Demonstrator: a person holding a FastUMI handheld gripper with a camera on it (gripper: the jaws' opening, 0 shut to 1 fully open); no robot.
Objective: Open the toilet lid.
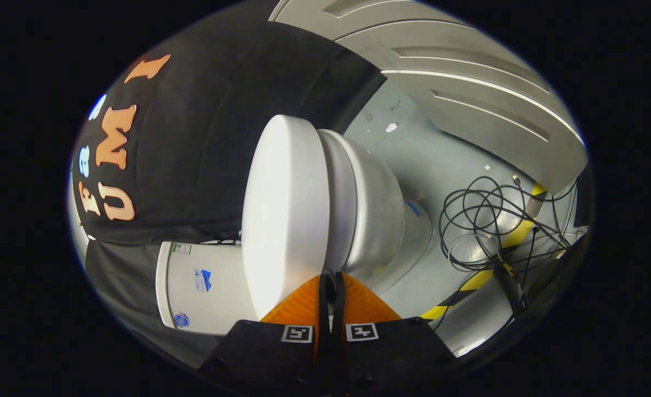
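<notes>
Fingers [331, 284] sitting pressed together, clenched on nothing, tips pointing at the edge of the lid [284, 212] just ahead, lid lying closed on the bowl [372, 215], tank [201, 286] beside it, tangled cable [494, 220] lying on the floor [441, 160] beyond.

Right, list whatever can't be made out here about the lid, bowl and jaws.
- White oval plastic toilet lid: closed over the seat, hiding the inside of the white ceramic bowl.
- Gripper: jaws nearly together at the lid's edge; contact too close to judge.
- White cistern: labels too small to read.
</notes>
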